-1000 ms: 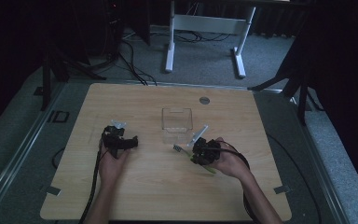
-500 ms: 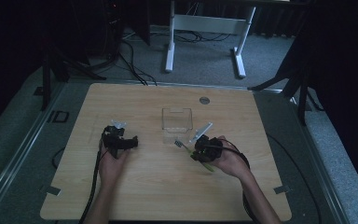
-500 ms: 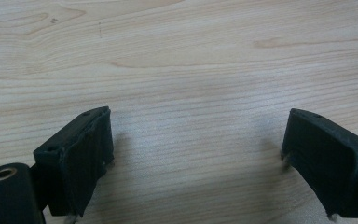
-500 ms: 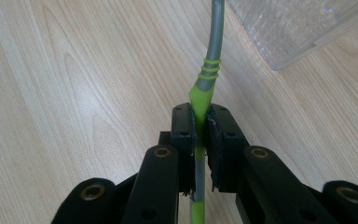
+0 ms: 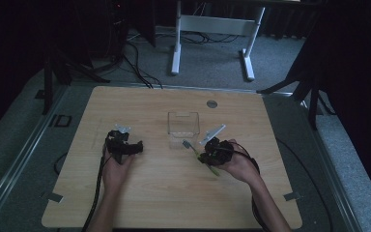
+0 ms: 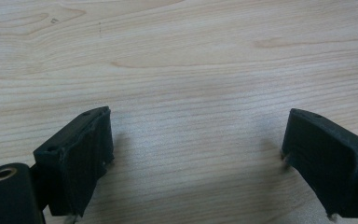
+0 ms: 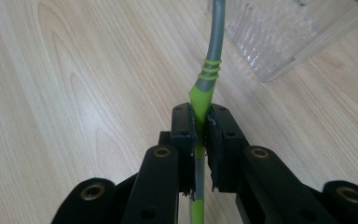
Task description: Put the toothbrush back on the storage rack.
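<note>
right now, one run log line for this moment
right gripper: shut on fork | fork head near clear box | left gripper: open, empty, over table

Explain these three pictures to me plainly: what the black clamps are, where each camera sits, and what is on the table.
A person sits at a wooden table and holds a hand-operated two-jaw gripper in each hand; there is no robot arm. The high view looks down from above the person's side. The other two cameras ride on the grippers and look along their black jaws. The left gripper stands open over bare wood, holding nothing. The right gripper is shut on the green handle of a fork, whose metal end points toward a clear plastic container at the middle of the table.
</note>
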`<state>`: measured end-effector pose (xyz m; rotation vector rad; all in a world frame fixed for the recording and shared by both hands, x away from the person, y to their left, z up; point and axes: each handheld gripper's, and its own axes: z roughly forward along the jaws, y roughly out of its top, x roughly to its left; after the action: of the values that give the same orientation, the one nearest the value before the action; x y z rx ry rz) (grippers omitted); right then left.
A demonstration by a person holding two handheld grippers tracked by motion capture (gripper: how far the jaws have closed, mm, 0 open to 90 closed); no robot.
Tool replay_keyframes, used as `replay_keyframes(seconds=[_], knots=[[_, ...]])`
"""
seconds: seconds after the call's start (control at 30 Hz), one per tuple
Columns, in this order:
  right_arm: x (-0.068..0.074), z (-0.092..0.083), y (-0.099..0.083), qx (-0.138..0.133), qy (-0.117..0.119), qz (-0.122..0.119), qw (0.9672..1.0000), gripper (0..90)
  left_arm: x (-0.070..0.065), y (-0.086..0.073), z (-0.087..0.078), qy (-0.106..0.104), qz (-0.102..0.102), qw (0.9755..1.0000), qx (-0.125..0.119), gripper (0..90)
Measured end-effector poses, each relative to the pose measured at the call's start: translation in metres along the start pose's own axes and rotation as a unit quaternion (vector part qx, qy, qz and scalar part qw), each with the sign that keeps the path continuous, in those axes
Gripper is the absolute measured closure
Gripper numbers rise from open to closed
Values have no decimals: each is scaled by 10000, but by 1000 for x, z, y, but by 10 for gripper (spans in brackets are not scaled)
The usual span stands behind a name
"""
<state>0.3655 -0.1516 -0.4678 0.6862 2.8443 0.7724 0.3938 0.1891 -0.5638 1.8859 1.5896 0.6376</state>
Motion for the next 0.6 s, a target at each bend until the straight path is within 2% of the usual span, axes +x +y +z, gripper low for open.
replay_keyframes(seconds=[0.2, 0.6], knots=[[-2, -2, 0, -137, 80, 65, 9999, 817, 0, 0, 0, 0, 0, 10000, 0, 92], [-5, -6, -1, -424, 91, 200, 9989, 815, 0, 0, 0, 0, 1, 10000, 1, 92]])
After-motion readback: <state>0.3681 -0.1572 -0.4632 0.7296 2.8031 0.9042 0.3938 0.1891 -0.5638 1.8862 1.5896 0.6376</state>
